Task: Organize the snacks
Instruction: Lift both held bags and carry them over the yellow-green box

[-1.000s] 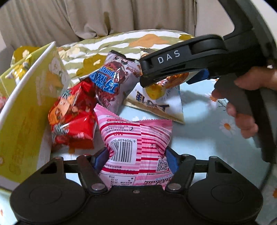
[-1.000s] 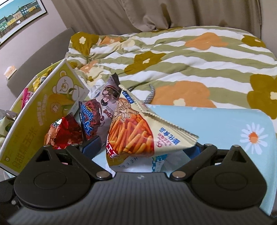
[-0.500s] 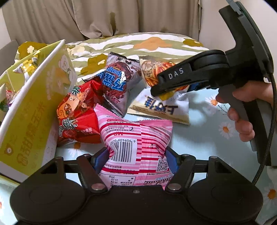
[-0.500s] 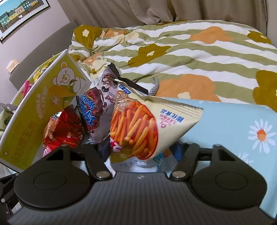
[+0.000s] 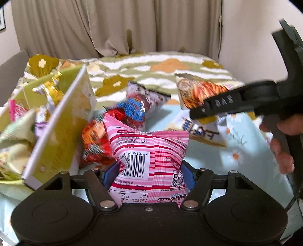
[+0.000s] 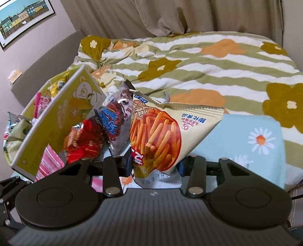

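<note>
Mid-transfer: left gripper (image 5: 149,170) clamped on pink striped foil snack packet (image 5: 149,151), right gripper (image 6: 156,162) clamped on beige fries-print snack bag (image 6: 161,132), both lifted clear. Next: carry to yellow cardboard box (image 6: 55,121) (open, already part-filled) at left edge of the bed, release inside.

A bed (image 6: 217,62) under a green-striped floral quilt fills the room. Beige curtains (image 6: 170,17) hang behind it. Left of the bed, a framed picture (image 6: 24,20) hangs on the mauve wall (image 6: 47,45).
</note>
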Demonstrator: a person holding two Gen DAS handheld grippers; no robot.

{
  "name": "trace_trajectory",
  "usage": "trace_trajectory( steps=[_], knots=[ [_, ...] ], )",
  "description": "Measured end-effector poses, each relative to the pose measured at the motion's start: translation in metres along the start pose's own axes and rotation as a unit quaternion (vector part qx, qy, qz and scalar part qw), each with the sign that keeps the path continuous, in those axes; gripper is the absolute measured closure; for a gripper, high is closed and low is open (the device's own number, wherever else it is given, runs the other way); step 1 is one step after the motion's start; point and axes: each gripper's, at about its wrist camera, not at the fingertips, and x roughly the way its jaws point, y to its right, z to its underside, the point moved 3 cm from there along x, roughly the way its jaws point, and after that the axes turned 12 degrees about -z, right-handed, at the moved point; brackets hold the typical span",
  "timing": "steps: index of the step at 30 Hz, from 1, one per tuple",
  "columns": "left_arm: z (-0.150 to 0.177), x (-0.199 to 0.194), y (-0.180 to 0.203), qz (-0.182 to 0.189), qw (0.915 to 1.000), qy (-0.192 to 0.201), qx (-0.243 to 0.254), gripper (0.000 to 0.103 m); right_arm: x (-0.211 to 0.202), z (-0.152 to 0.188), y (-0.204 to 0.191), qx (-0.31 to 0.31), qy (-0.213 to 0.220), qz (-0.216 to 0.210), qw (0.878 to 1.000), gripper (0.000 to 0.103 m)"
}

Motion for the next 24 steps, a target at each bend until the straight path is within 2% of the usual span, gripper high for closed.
trace_trajectory(
  steps=[4, 9, 17, 24],
  knots=[
    [-0.011, -0.02, -0.017, -0.006, 0.9995, 0.025, -0.017, 0.03, -0.021, -0.006, -0.016, -0.002, 0.01, 0.002, 1.0, 0.045],
    [-0.026, -0.047, -0.045, -0.027, 0.9971, 0.055, -0.045, 0.03, -0.039, -0.018, -0.05, -0.036, 0.028, -0.018, 0.999, 0.045],
    [-0.059, -0.079, -0.124, -0.066, 0.989, 0.104, -0.083, 0.03, -0.048, -0.051, -0.124, -0.083, 0.067, -0.059, 0.993, 0.045],
    [-0.094, -0.058, -0.209, -0.073, 0.987, 0.115, -0.084, 0.03, -0.021, -0.083, -0.187, -0.075, 0.098, -0.064, 0.99, 0.045]
  ],
)
